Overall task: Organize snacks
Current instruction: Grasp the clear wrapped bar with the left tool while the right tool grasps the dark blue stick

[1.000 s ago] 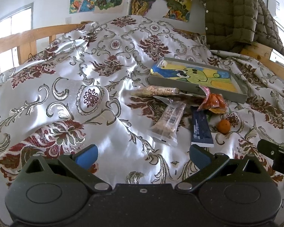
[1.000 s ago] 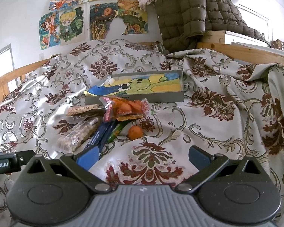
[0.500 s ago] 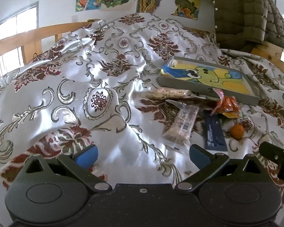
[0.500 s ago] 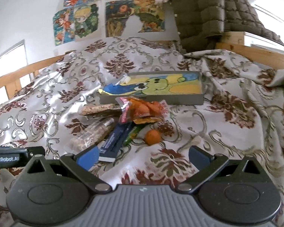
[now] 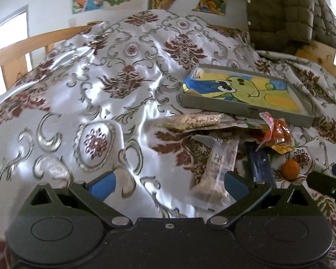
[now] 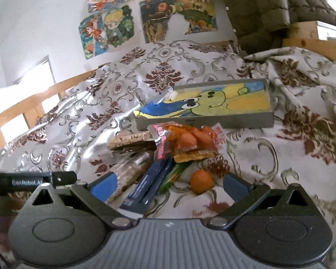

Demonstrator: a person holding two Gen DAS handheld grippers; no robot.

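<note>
Left gripper [image 5: 168,182]: jaws spread wide, nothing between them; it hangs over bare bedspread [image 5: 89,103]. The tip of its right finger overlaps the lower end of the clear grain bar packet [image 5: 219,170], so contact there is hard to judge.
Flat cracker packet [image 5: 197,121]: lies across the pile's far side, just before the tray; its near edge is tucked under other wrappers.
Dark blue stick pack [image 6: 150,186]: lower end hidden behind the right gripper's body; print too small to read.
Green wrapper [image 6: 174,174]: only a sliver shows beneath the blue pack and the orange bag.
Orange snack bag [image 6: 188,141]: crumpled on top of the pile, touching the tray's front wall.
Small orange ball [image 6: 201,181]: loose on the cloth, just beside the pile.
Grey tray [image 6: 212,123]: holds a frog drawing; a small white item in its far left corner cannot be made out.
Right gripper [image 6: 169,182]: jaws wide apart, empty, framing the blue pack and the ball.
</note>
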